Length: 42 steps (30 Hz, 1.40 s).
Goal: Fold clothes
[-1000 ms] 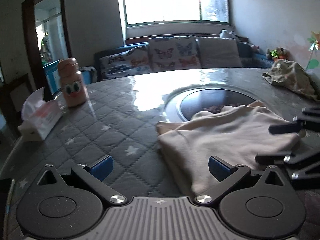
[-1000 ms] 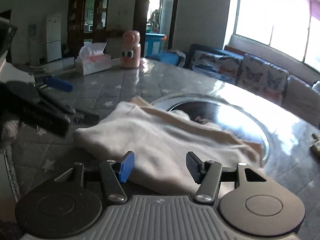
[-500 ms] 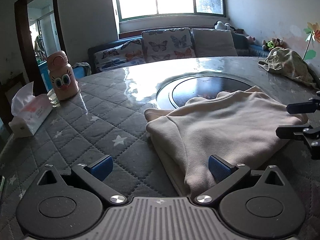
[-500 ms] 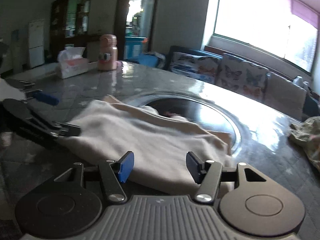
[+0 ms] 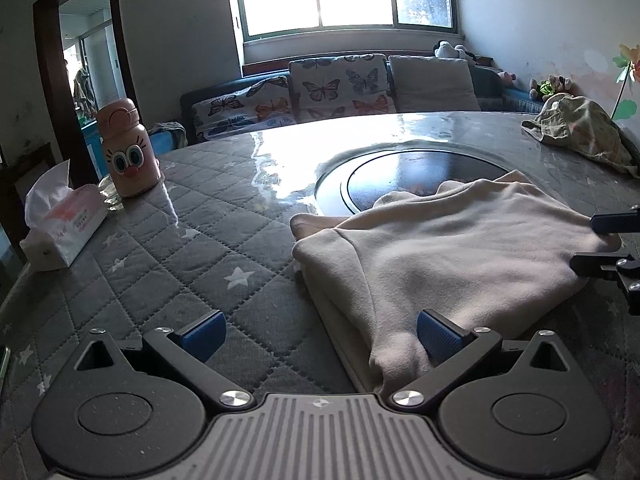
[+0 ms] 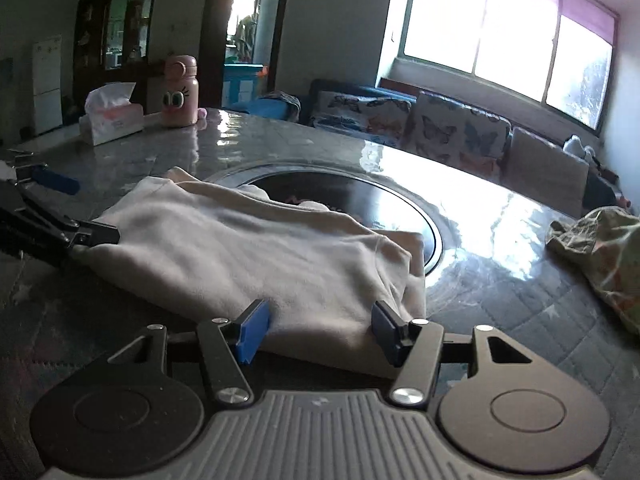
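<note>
Sweater: I see the cream sweater [image 5: 452, 256] folded into a thick flat bundle on the worktop [image 5: 168, 248], its far edge lapping over the dark round inset [image 5: 420, 172] in the middle of the surface.
Left gripper: my left gripper [image 5: 320, 334] sits low at the sweater's near corner; the jaws stand wide, one blue pad [image 5: 434, 334] touching the side of the cloth fold, the other over bare quilted cover, so nothing is pinched.
Right gripper: my right gripper [image 6: 318, 326] is at the sweater's opposite side; the jaws are about half spread with the cloth edge lying between the pads [image 6: 254, 330], and I see no squeeze on it. From the left camera its black fingers show at the sweater's far right corner.
Worktop cover: grey quilted fabric with white stars, lying under the sweater.
Bottle: a pink cartoon-faced bottle [image 5: 128, 148] stands upright well apart from the sweater, toward the doorway side.
Tissue box: a tissue box [image 5: 64, 232] sits just beside the bottle, further from the sweater.
Second garment: a crumpled olive patterned garment [image 6: 600, 256] lies apart from the sweater, past the round inset on the window-wall side.
Sofa: butterfly-print cushions [image 5: 336, 88] line the sofa behind the worktop, beyond the sweater.
</note>
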Each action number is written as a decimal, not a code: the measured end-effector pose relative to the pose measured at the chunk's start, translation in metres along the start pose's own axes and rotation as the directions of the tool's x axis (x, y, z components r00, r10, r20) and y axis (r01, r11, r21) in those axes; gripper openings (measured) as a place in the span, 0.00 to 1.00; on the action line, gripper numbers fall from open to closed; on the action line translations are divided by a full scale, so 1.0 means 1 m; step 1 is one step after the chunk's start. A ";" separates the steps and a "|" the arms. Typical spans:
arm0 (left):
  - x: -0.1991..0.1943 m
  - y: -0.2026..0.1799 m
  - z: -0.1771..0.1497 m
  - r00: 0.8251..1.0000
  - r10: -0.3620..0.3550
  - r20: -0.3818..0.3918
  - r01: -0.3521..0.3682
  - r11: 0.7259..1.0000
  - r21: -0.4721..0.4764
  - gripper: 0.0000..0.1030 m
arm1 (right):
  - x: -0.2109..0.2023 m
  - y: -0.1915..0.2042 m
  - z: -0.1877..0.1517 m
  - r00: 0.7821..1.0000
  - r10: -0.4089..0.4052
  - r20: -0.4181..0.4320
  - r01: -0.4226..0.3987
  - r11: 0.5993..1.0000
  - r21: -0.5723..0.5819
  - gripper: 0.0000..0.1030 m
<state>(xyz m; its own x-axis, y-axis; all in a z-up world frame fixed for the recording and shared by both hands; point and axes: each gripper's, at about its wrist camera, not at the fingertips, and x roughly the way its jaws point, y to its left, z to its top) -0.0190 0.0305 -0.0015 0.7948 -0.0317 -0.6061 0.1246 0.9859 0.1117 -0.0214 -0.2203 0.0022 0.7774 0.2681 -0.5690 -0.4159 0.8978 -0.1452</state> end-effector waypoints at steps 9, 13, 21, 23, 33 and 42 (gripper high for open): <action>0.001 0.002 -0.001 1.000 -0.004 -0.004 0.004 1.000 -0.010 1.00 | -0.004 -0.017 -0.004 0.999 -0.036 -0.001 0.036 0.998 0.050 0.55; 0.002 0.002 -0.001 1.000 -0.003 -0.006 0.003 1.000 -0.012 1.00 | -0.011 -0.022 -0.002 0.998 -0.053 0.017 0.052 0.997 0.061 0.55; 0.002 0.001 -0.001 1.000 -0.002 -0.007 0.002 1.000 -0.013 1.00 | -0.008 -0.039 -0.010 0.996 -0.088 -0.020 0.089 0.991 0.101 0.56; 0.002 0.001 -0.001 1.000 -0.001 -0.008 0.001 1.000 -0.013 1.00 | -0.013 -0.044 -0.007 0.995 -0.099 0.000 0.099 0.988 0.122 0.56; 0.003 0.002 -0.001 1.000 -0.002 -0.013 0.002 1.000 -0.016 1.00 | -0.011 -0.055 -0.012 0.993 -0.114 -0.018 0.115 0.983 0.144 0.57; 0.004 0.002 0.000 1.000 -0.003 -0.017 0.002 1.000 -0.020 1.00 | -0.003 -0.051 -0.016 0.991 -0.126 -0.054 0.131 0.987 0.096 0.57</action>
<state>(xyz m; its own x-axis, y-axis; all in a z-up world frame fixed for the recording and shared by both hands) -0.0154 0.0328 -0.0038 0.7842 -0.0315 -0.6197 0.1146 0.9889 0.0948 -0.0100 -0.2728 -0.0017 0.7971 0.1334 -0.5890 -0.2632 0.9545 -0.1400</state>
